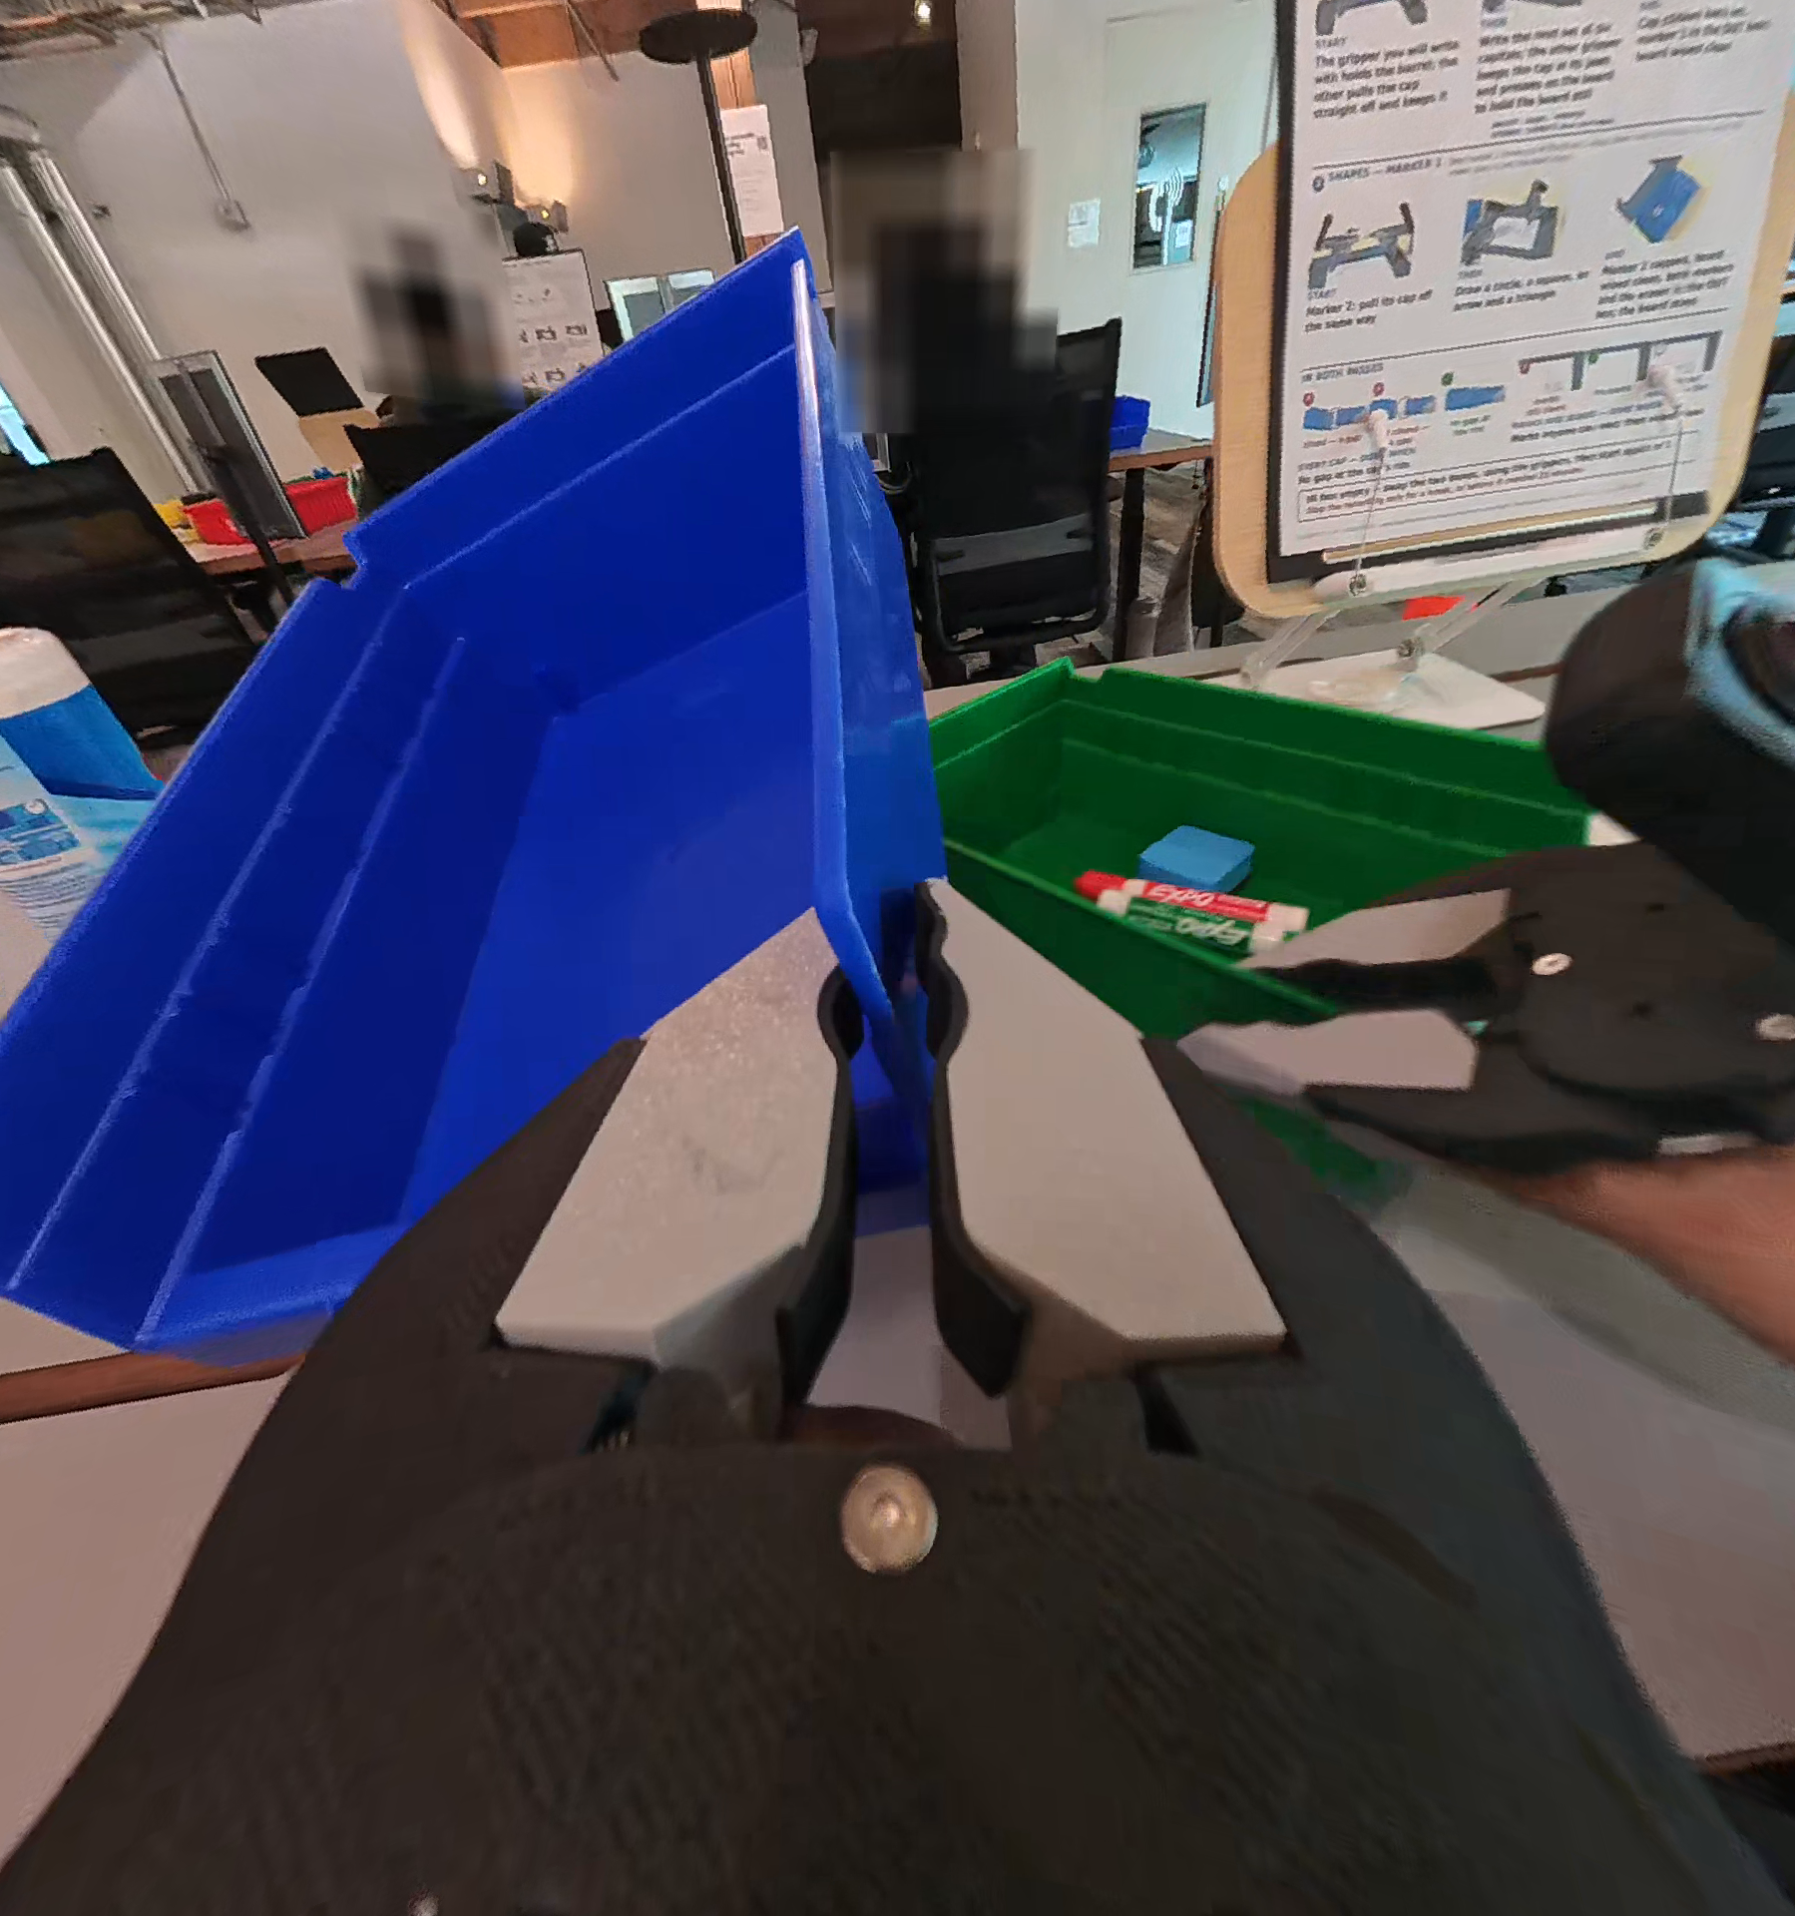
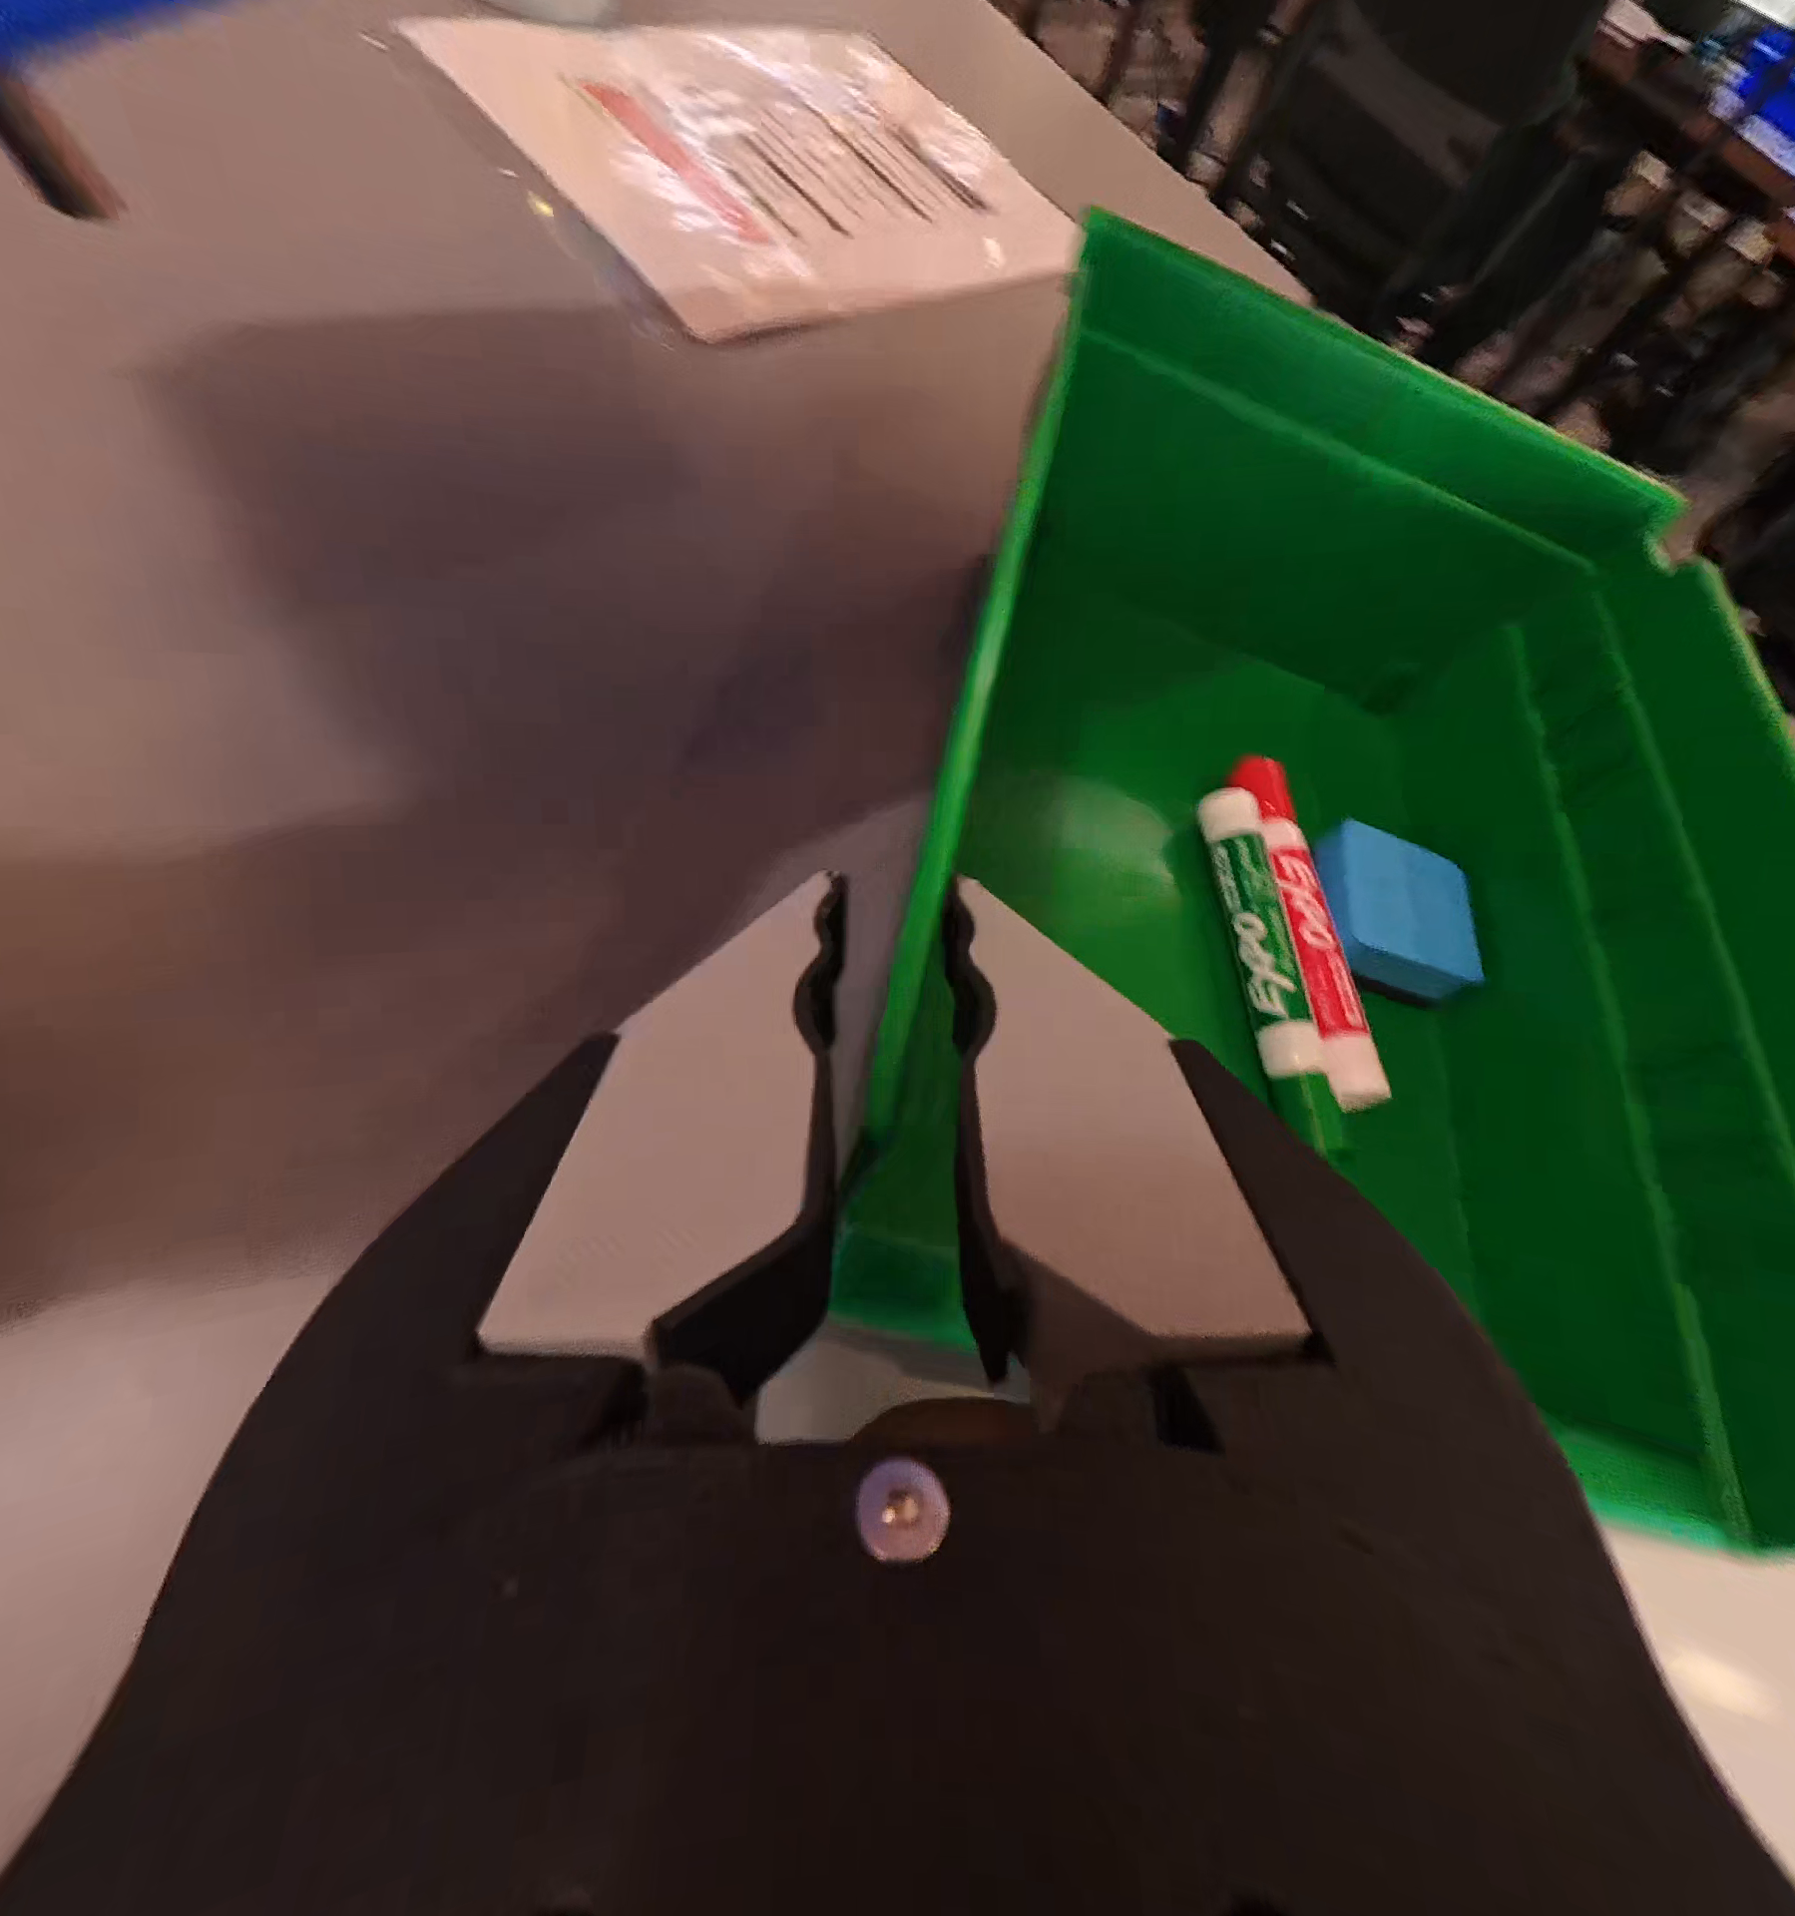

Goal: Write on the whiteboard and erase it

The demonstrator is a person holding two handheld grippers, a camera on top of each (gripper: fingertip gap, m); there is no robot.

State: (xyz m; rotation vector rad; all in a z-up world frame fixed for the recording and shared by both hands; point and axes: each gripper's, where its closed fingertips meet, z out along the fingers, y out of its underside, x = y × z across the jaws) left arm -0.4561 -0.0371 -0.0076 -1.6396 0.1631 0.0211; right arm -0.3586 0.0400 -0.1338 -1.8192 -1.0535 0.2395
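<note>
My left gripper (image 1: 898, 923) is shut on the side wall of an empty blue bin (image 1: 520, 881), which is tilted up off the table. My right gripper (image 2: 893, 892) is shut on the side wall of a green bin (image 2: 1287, 498), which looks tilted; this gripper also shows in the left wrist view (image 1: 1230, 1006). Inside the green bin (image 1: 1287, 726) lie a green marker (image 2: 1256, 933), a red marker (image 2: 1313, 933) and a blue eraser (image 2: 1401, 912), side by side. They also show in the left wrist view: red marker (image 1: 1183, 900), green marker (image 1: 1204, 928), eraser (image 1: 1196, 858). No whiteboard is in view.
A wipes canister (image 1: 12, 767) stands at the left of the grey table. An instruction sheet on a stand (image 1: 1494, 290) stands behind the green bin. A laminated sheet (image 2: 748, 166) lies flat on the table. Office chairs and desks stand beyond the table edge. Some 20 centimeters of space lies between my two pairs of fingers.
</note>
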